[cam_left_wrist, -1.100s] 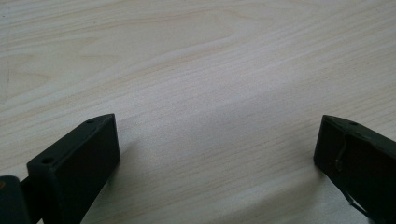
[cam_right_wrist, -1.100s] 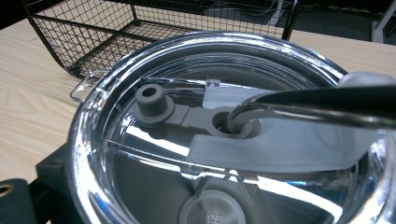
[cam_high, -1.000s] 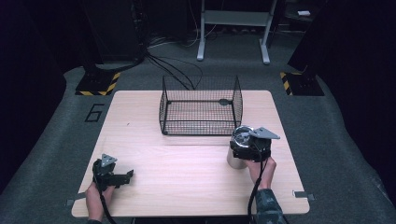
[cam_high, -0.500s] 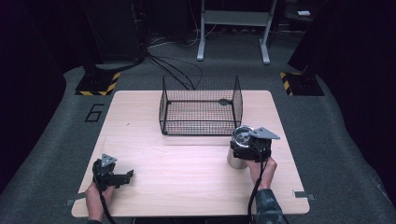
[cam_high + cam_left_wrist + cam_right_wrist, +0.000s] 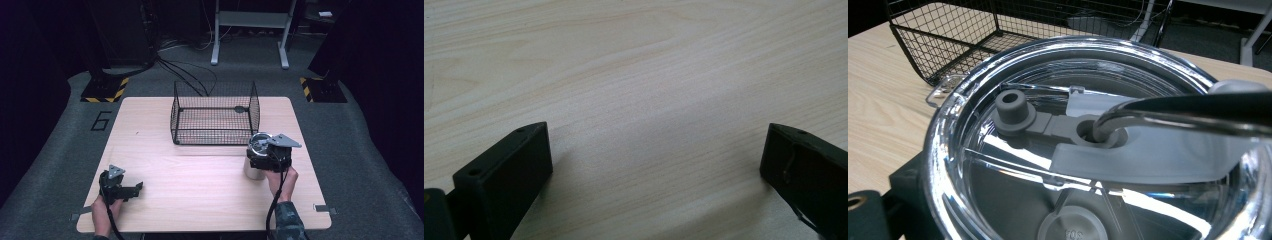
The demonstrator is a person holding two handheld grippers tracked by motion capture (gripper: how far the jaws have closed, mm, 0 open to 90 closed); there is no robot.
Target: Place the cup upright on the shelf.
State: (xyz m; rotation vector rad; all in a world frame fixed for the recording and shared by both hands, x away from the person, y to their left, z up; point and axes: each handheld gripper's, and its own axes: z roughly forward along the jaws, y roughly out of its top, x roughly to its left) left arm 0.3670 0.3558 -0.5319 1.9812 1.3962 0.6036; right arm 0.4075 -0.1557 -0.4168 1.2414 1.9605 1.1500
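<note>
Dark floor surrounds one pale wooden table (image 5: pixel 200 165), with a painted 6 (image 5: pixel 101 120) on the floor at its far left corner and two yellow-and-black striped bases (image 5: pixel 104 90) beyond the far edge.

At the near left my left hand (image 5: pixel 102 212) holds my left gripper (image 5: pixel 131 191) low over bare wood; its cable runs down off the frame's bottom edge. In the left gripper view my two black jaws stand wide apart with nothing but wood grain between them, and both are cut off at the bottom corners.

Toward the middle of the far side stands one black wire basket (image 5: pixel 215 112), open at the top. A small dark thing lies inside near its far right; I cannot make out what it is.

Just right of the basket's near right corner stands one metal tumbler (image 5: pixel 252 167) with a clear lid (image 5: pixel 1088 140). My right gripper (image 5: pixel 267 152), held by my right hand (image 5: pixel 280 177), sits against it and hides much of its right side and top. In the right gripper view the lid crowds the frame: one grey stopper (image 5: pixel 1012 106) on a grey tab, and one bent metal straw (image 5: pixel 1168 115) entering a hole. A bit of one jaw peeks out lower left; whether my jaws clamp the tumbler I cannot tell.
</note>
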